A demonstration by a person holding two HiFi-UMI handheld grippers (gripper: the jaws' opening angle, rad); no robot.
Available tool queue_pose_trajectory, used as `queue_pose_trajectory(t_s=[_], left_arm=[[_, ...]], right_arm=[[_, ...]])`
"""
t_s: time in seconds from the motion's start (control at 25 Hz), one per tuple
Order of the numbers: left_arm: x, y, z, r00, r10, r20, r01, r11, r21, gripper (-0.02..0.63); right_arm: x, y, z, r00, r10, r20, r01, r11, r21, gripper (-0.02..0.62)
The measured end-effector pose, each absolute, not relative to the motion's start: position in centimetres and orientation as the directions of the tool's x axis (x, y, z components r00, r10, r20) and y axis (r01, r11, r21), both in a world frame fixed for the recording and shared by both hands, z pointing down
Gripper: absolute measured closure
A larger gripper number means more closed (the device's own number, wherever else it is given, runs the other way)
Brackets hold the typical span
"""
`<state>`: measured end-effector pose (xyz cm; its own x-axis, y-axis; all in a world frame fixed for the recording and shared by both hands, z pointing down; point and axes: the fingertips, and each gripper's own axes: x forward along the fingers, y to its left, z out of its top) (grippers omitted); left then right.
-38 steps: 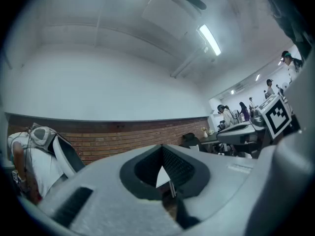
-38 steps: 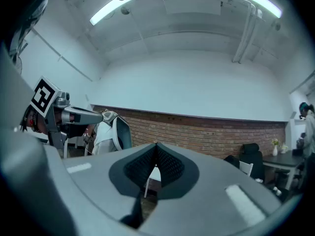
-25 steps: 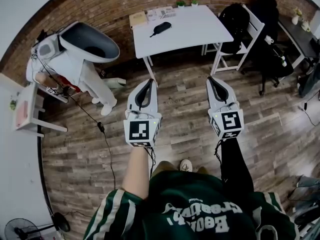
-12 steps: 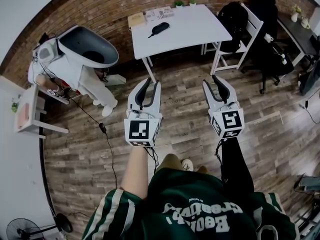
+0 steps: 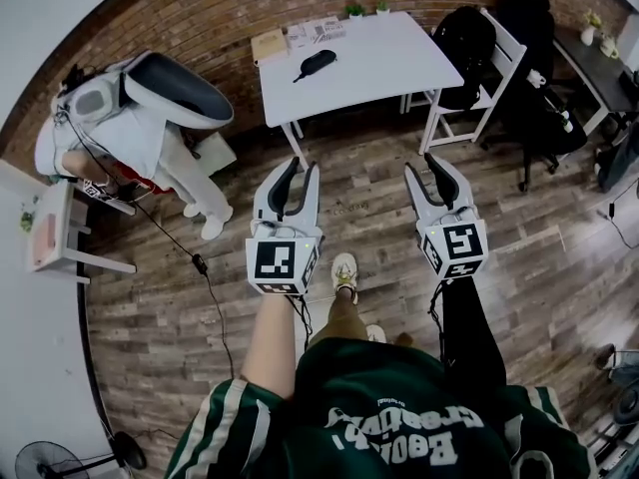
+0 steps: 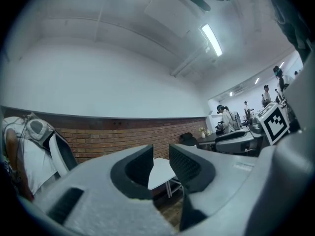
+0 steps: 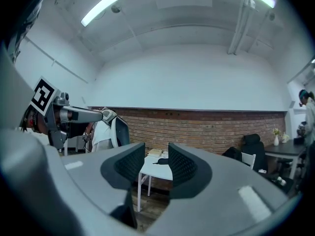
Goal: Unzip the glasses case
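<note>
The glasses case point(image 5: 318, 62) is black and oblong and lies on the white table point(image 5: 389, 58) far ahead by the brick wall. In the right gripper view the case point(image 7: 161, 161) shows small between the jaws, well beyond them. My left gripper point(image 5: 306, 165) point(image 6: 161, 154) and right gripper point(image 5: 421, 165) point(image 7: 156, 149) hang side by side over the wood floor, short of the table. Both point level at the table. The jaws of both have just been opening and now stand apart with nothing between them.
A white chair point(image 5: 492, 63) with a black bag stands right of the table. A person in white point(image 5: 150, 128) stands at the left by a small white side table point(image 5: 60, 233). A brown box point(image 5: 270, 40) and papers lie at the table's back. A cable point(image 5: 200, 262) runs across the floor.
Both grippers went from shut to open. The table and case have drawn slightly nearer, and my shoe has stepped forward between the grippers.
</note>
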<state>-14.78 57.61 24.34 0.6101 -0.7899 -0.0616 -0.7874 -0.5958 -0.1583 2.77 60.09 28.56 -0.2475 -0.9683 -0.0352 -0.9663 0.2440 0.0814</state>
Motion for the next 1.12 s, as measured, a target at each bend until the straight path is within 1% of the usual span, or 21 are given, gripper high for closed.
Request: queue_pose_trajectory(t_s=[0.24,0.68,1.12], left_arm=[[-14.6,53.0,24.5,0.615,-0.786,-0.064,-0.785,-0.603,-0.142,0.511],[-12.7,42.5,24.3,0.657,-0.752,-0.050,-0.751,-0.648,-0.123,0.511],[-12.9,33.2,23.2,0.682,-0.728,-0.061,-0.730,-0.675,-0.109,0.511]], right_arm=[[2.8,55.8,28.3,-0.246,-0.968,-0.041,-0.968,0.243,0.067,0.430],[4.2,46.4,28.3,-0.203,-0.979,-0.007,-0.977,0.202,0.066,0.430],[3.2,37.8,27.3,-0.191,-0.982,0.006,-0.979,0.191,0.077,0.430]])
